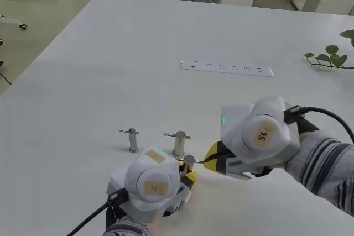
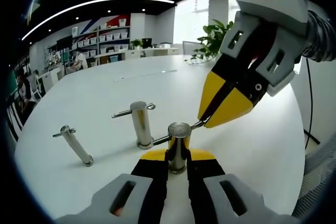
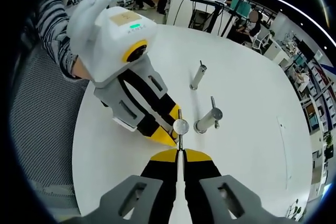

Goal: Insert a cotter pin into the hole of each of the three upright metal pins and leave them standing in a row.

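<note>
Left gripper [image 2: 178,157]: its jaws were clamped on the lower shaft of the third pin [image 2: 179,136], holding it upright on the table [image 1: 110,53].
Right gripper [image 3: 180,154]: its jaws were pressed together on one end of a cotter pin [image 2: 160,139], with the yellow tips just beside the third pin's head.
Cotter pin: it lay level and passed through the hole near the top of the third pin, its free end sticking out on the side away from the right gripper.
Third pin: it stood near the table's near edge, at the right end of the row and a little closer to the person than the other two.
Middle pin [image 1: 178,144]: it stood upright just beyond the third pin, untouched by either gripper, with a cotter pin across its top.
Left pin [image 1: 132,141]: it stood upright at the left end of the row, apart from the middle pin, and also carried a cotter pin.
Power strip [image 1: 227,68]: it lay flat toward the table's far edge, well apart from the pins.
Plant [image 1: 331,56]: its leaves lay over the table's right edge.
</note>
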Available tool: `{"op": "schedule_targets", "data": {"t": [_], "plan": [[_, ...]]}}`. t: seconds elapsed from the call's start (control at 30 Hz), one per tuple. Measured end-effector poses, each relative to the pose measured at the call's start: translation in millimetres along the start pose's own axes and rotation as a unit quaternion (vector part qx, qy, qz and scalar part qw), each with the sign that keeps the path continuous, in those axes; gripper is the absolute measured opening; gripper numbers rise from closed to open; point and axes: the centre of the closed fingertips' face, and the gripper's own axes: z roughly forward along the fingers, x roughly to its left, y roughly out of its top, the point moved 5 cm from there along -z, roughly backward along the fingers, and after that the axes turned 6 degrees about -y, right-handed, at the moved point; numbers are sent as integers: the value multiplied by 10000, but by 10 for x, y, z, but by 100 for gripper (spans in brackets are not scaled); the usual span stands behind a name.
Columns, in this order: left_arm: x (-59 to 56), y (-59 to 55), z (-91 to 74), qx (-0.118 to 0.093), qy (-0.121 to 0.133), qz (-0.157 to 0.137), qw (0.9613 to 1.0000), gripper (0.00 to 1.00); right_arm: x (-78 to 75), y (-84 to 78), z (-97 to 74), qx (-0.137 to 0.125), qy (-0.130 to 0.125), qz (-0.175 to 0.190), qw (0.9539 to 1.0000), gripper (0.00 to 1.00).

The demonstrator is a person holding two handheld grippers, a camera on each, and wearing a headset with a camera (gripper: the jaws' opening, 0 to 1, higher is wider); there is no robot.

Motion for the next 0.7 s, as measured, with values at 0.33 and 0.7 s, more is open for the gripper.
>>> {"op": "schedule_targets", "data": {"t": [0.33, 0.7], "plan": [[1, 5, 7, -1, 20, -8, 10000, 10, -18, 66, 19, -107, 12, 39, 9999, 0], [5, 8, 7, 19, -32, -21, 10000, 10, -12, 60, 4, -109, 10, 75, 9999, 0]]}}
